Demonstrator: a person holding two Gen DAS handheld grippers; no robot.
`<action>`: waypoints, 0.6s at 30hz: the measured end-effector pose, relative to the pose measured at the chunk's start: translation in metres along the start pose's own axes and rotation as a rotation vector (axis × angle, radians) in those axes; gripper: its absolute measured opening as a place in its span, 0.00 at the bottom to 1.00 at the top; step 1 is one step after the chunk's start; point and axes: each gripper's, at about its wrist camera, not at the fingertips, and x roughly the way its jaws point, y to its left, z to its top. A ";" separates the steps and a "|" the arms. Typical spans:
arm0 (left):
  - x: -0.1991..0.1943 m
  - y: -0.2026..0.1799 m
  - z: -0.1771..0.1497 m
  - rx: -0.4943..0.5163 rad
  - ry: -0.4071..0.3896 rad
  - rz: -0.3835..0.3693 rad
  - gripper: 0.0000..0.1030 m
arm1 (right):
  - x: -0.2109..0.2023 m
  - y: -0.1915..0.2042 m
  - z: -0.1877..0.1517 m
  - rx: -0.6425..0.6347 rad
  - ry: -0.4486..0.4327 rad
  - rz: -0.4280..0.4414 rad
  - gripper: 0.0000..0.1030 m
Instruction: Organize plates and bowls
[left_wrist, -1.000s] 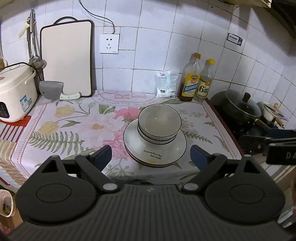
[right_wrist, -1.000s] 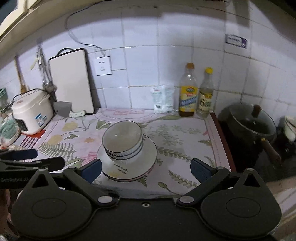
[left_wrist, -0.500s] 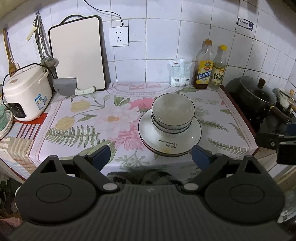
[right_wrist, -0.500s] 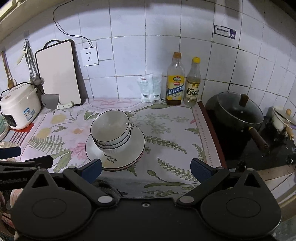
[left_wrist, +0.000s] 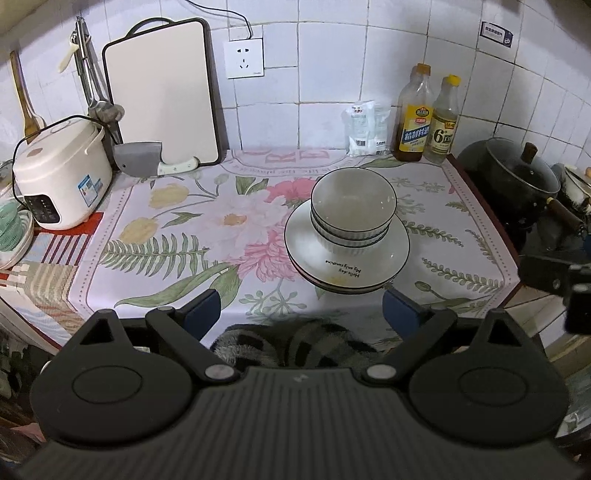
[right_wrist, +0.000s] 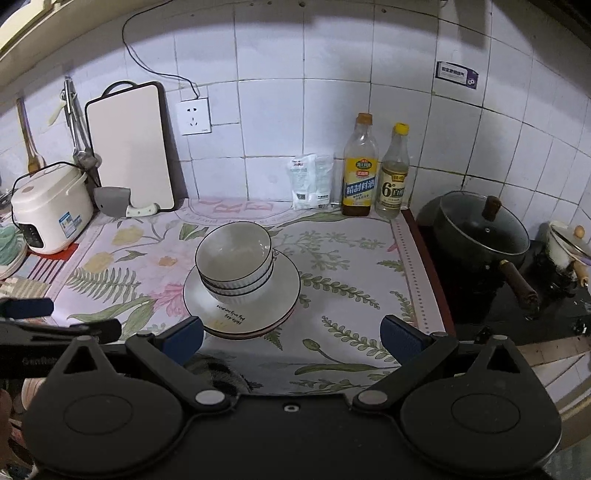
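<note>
Ribbed white ceramic bowls (left_wrist: 352, 210) with thin dark rims are sitting nested on round glossy white plates (left_wrist: 347, 266), mid-bench (left_wrist: 166, 236) on flowered cloth; left claw (left_wrist: 301, 312) and right claw (right_wrist: 291, 338) are hovering wide, empty.

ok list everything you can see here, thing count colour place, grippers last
bowls: at least two, white with dark rims, nested on the plates
plates: at least two, white, stacked mid-counter
cloth: one, floral, covering the counter
bottles: two, amber and clear, by the back wall
packets: white, left of the bottles
cutting board: one, white, leaning on the wall
cleaver: one, grey, at the board's foot
rice cooker: one, white, far left
pot: one, black with a lid, on the stove at right
socket: one, white, on the wall
left gripper: open, empty
right gripper: open, empty
</note>
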 end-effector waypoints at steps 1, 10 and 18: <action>-0.001 0.000 0.000 0.001 -0.003 0.001 0.93 | -0.001 0.002 -0.002 -0.007 -0.013 -0.009 1.00; -0.002 -0.002 -0.001 0.003 -0.004 -0.010 0.93 | -0.005 0.009 -0.005 -0.043 -0.068 -0.062 1.00; -0.001 -0.002 -0.005 0.017 -0.003 0.002 0.93 | -0.009 0.012 -0.003 -0.059 -0.077 -0.067 1.00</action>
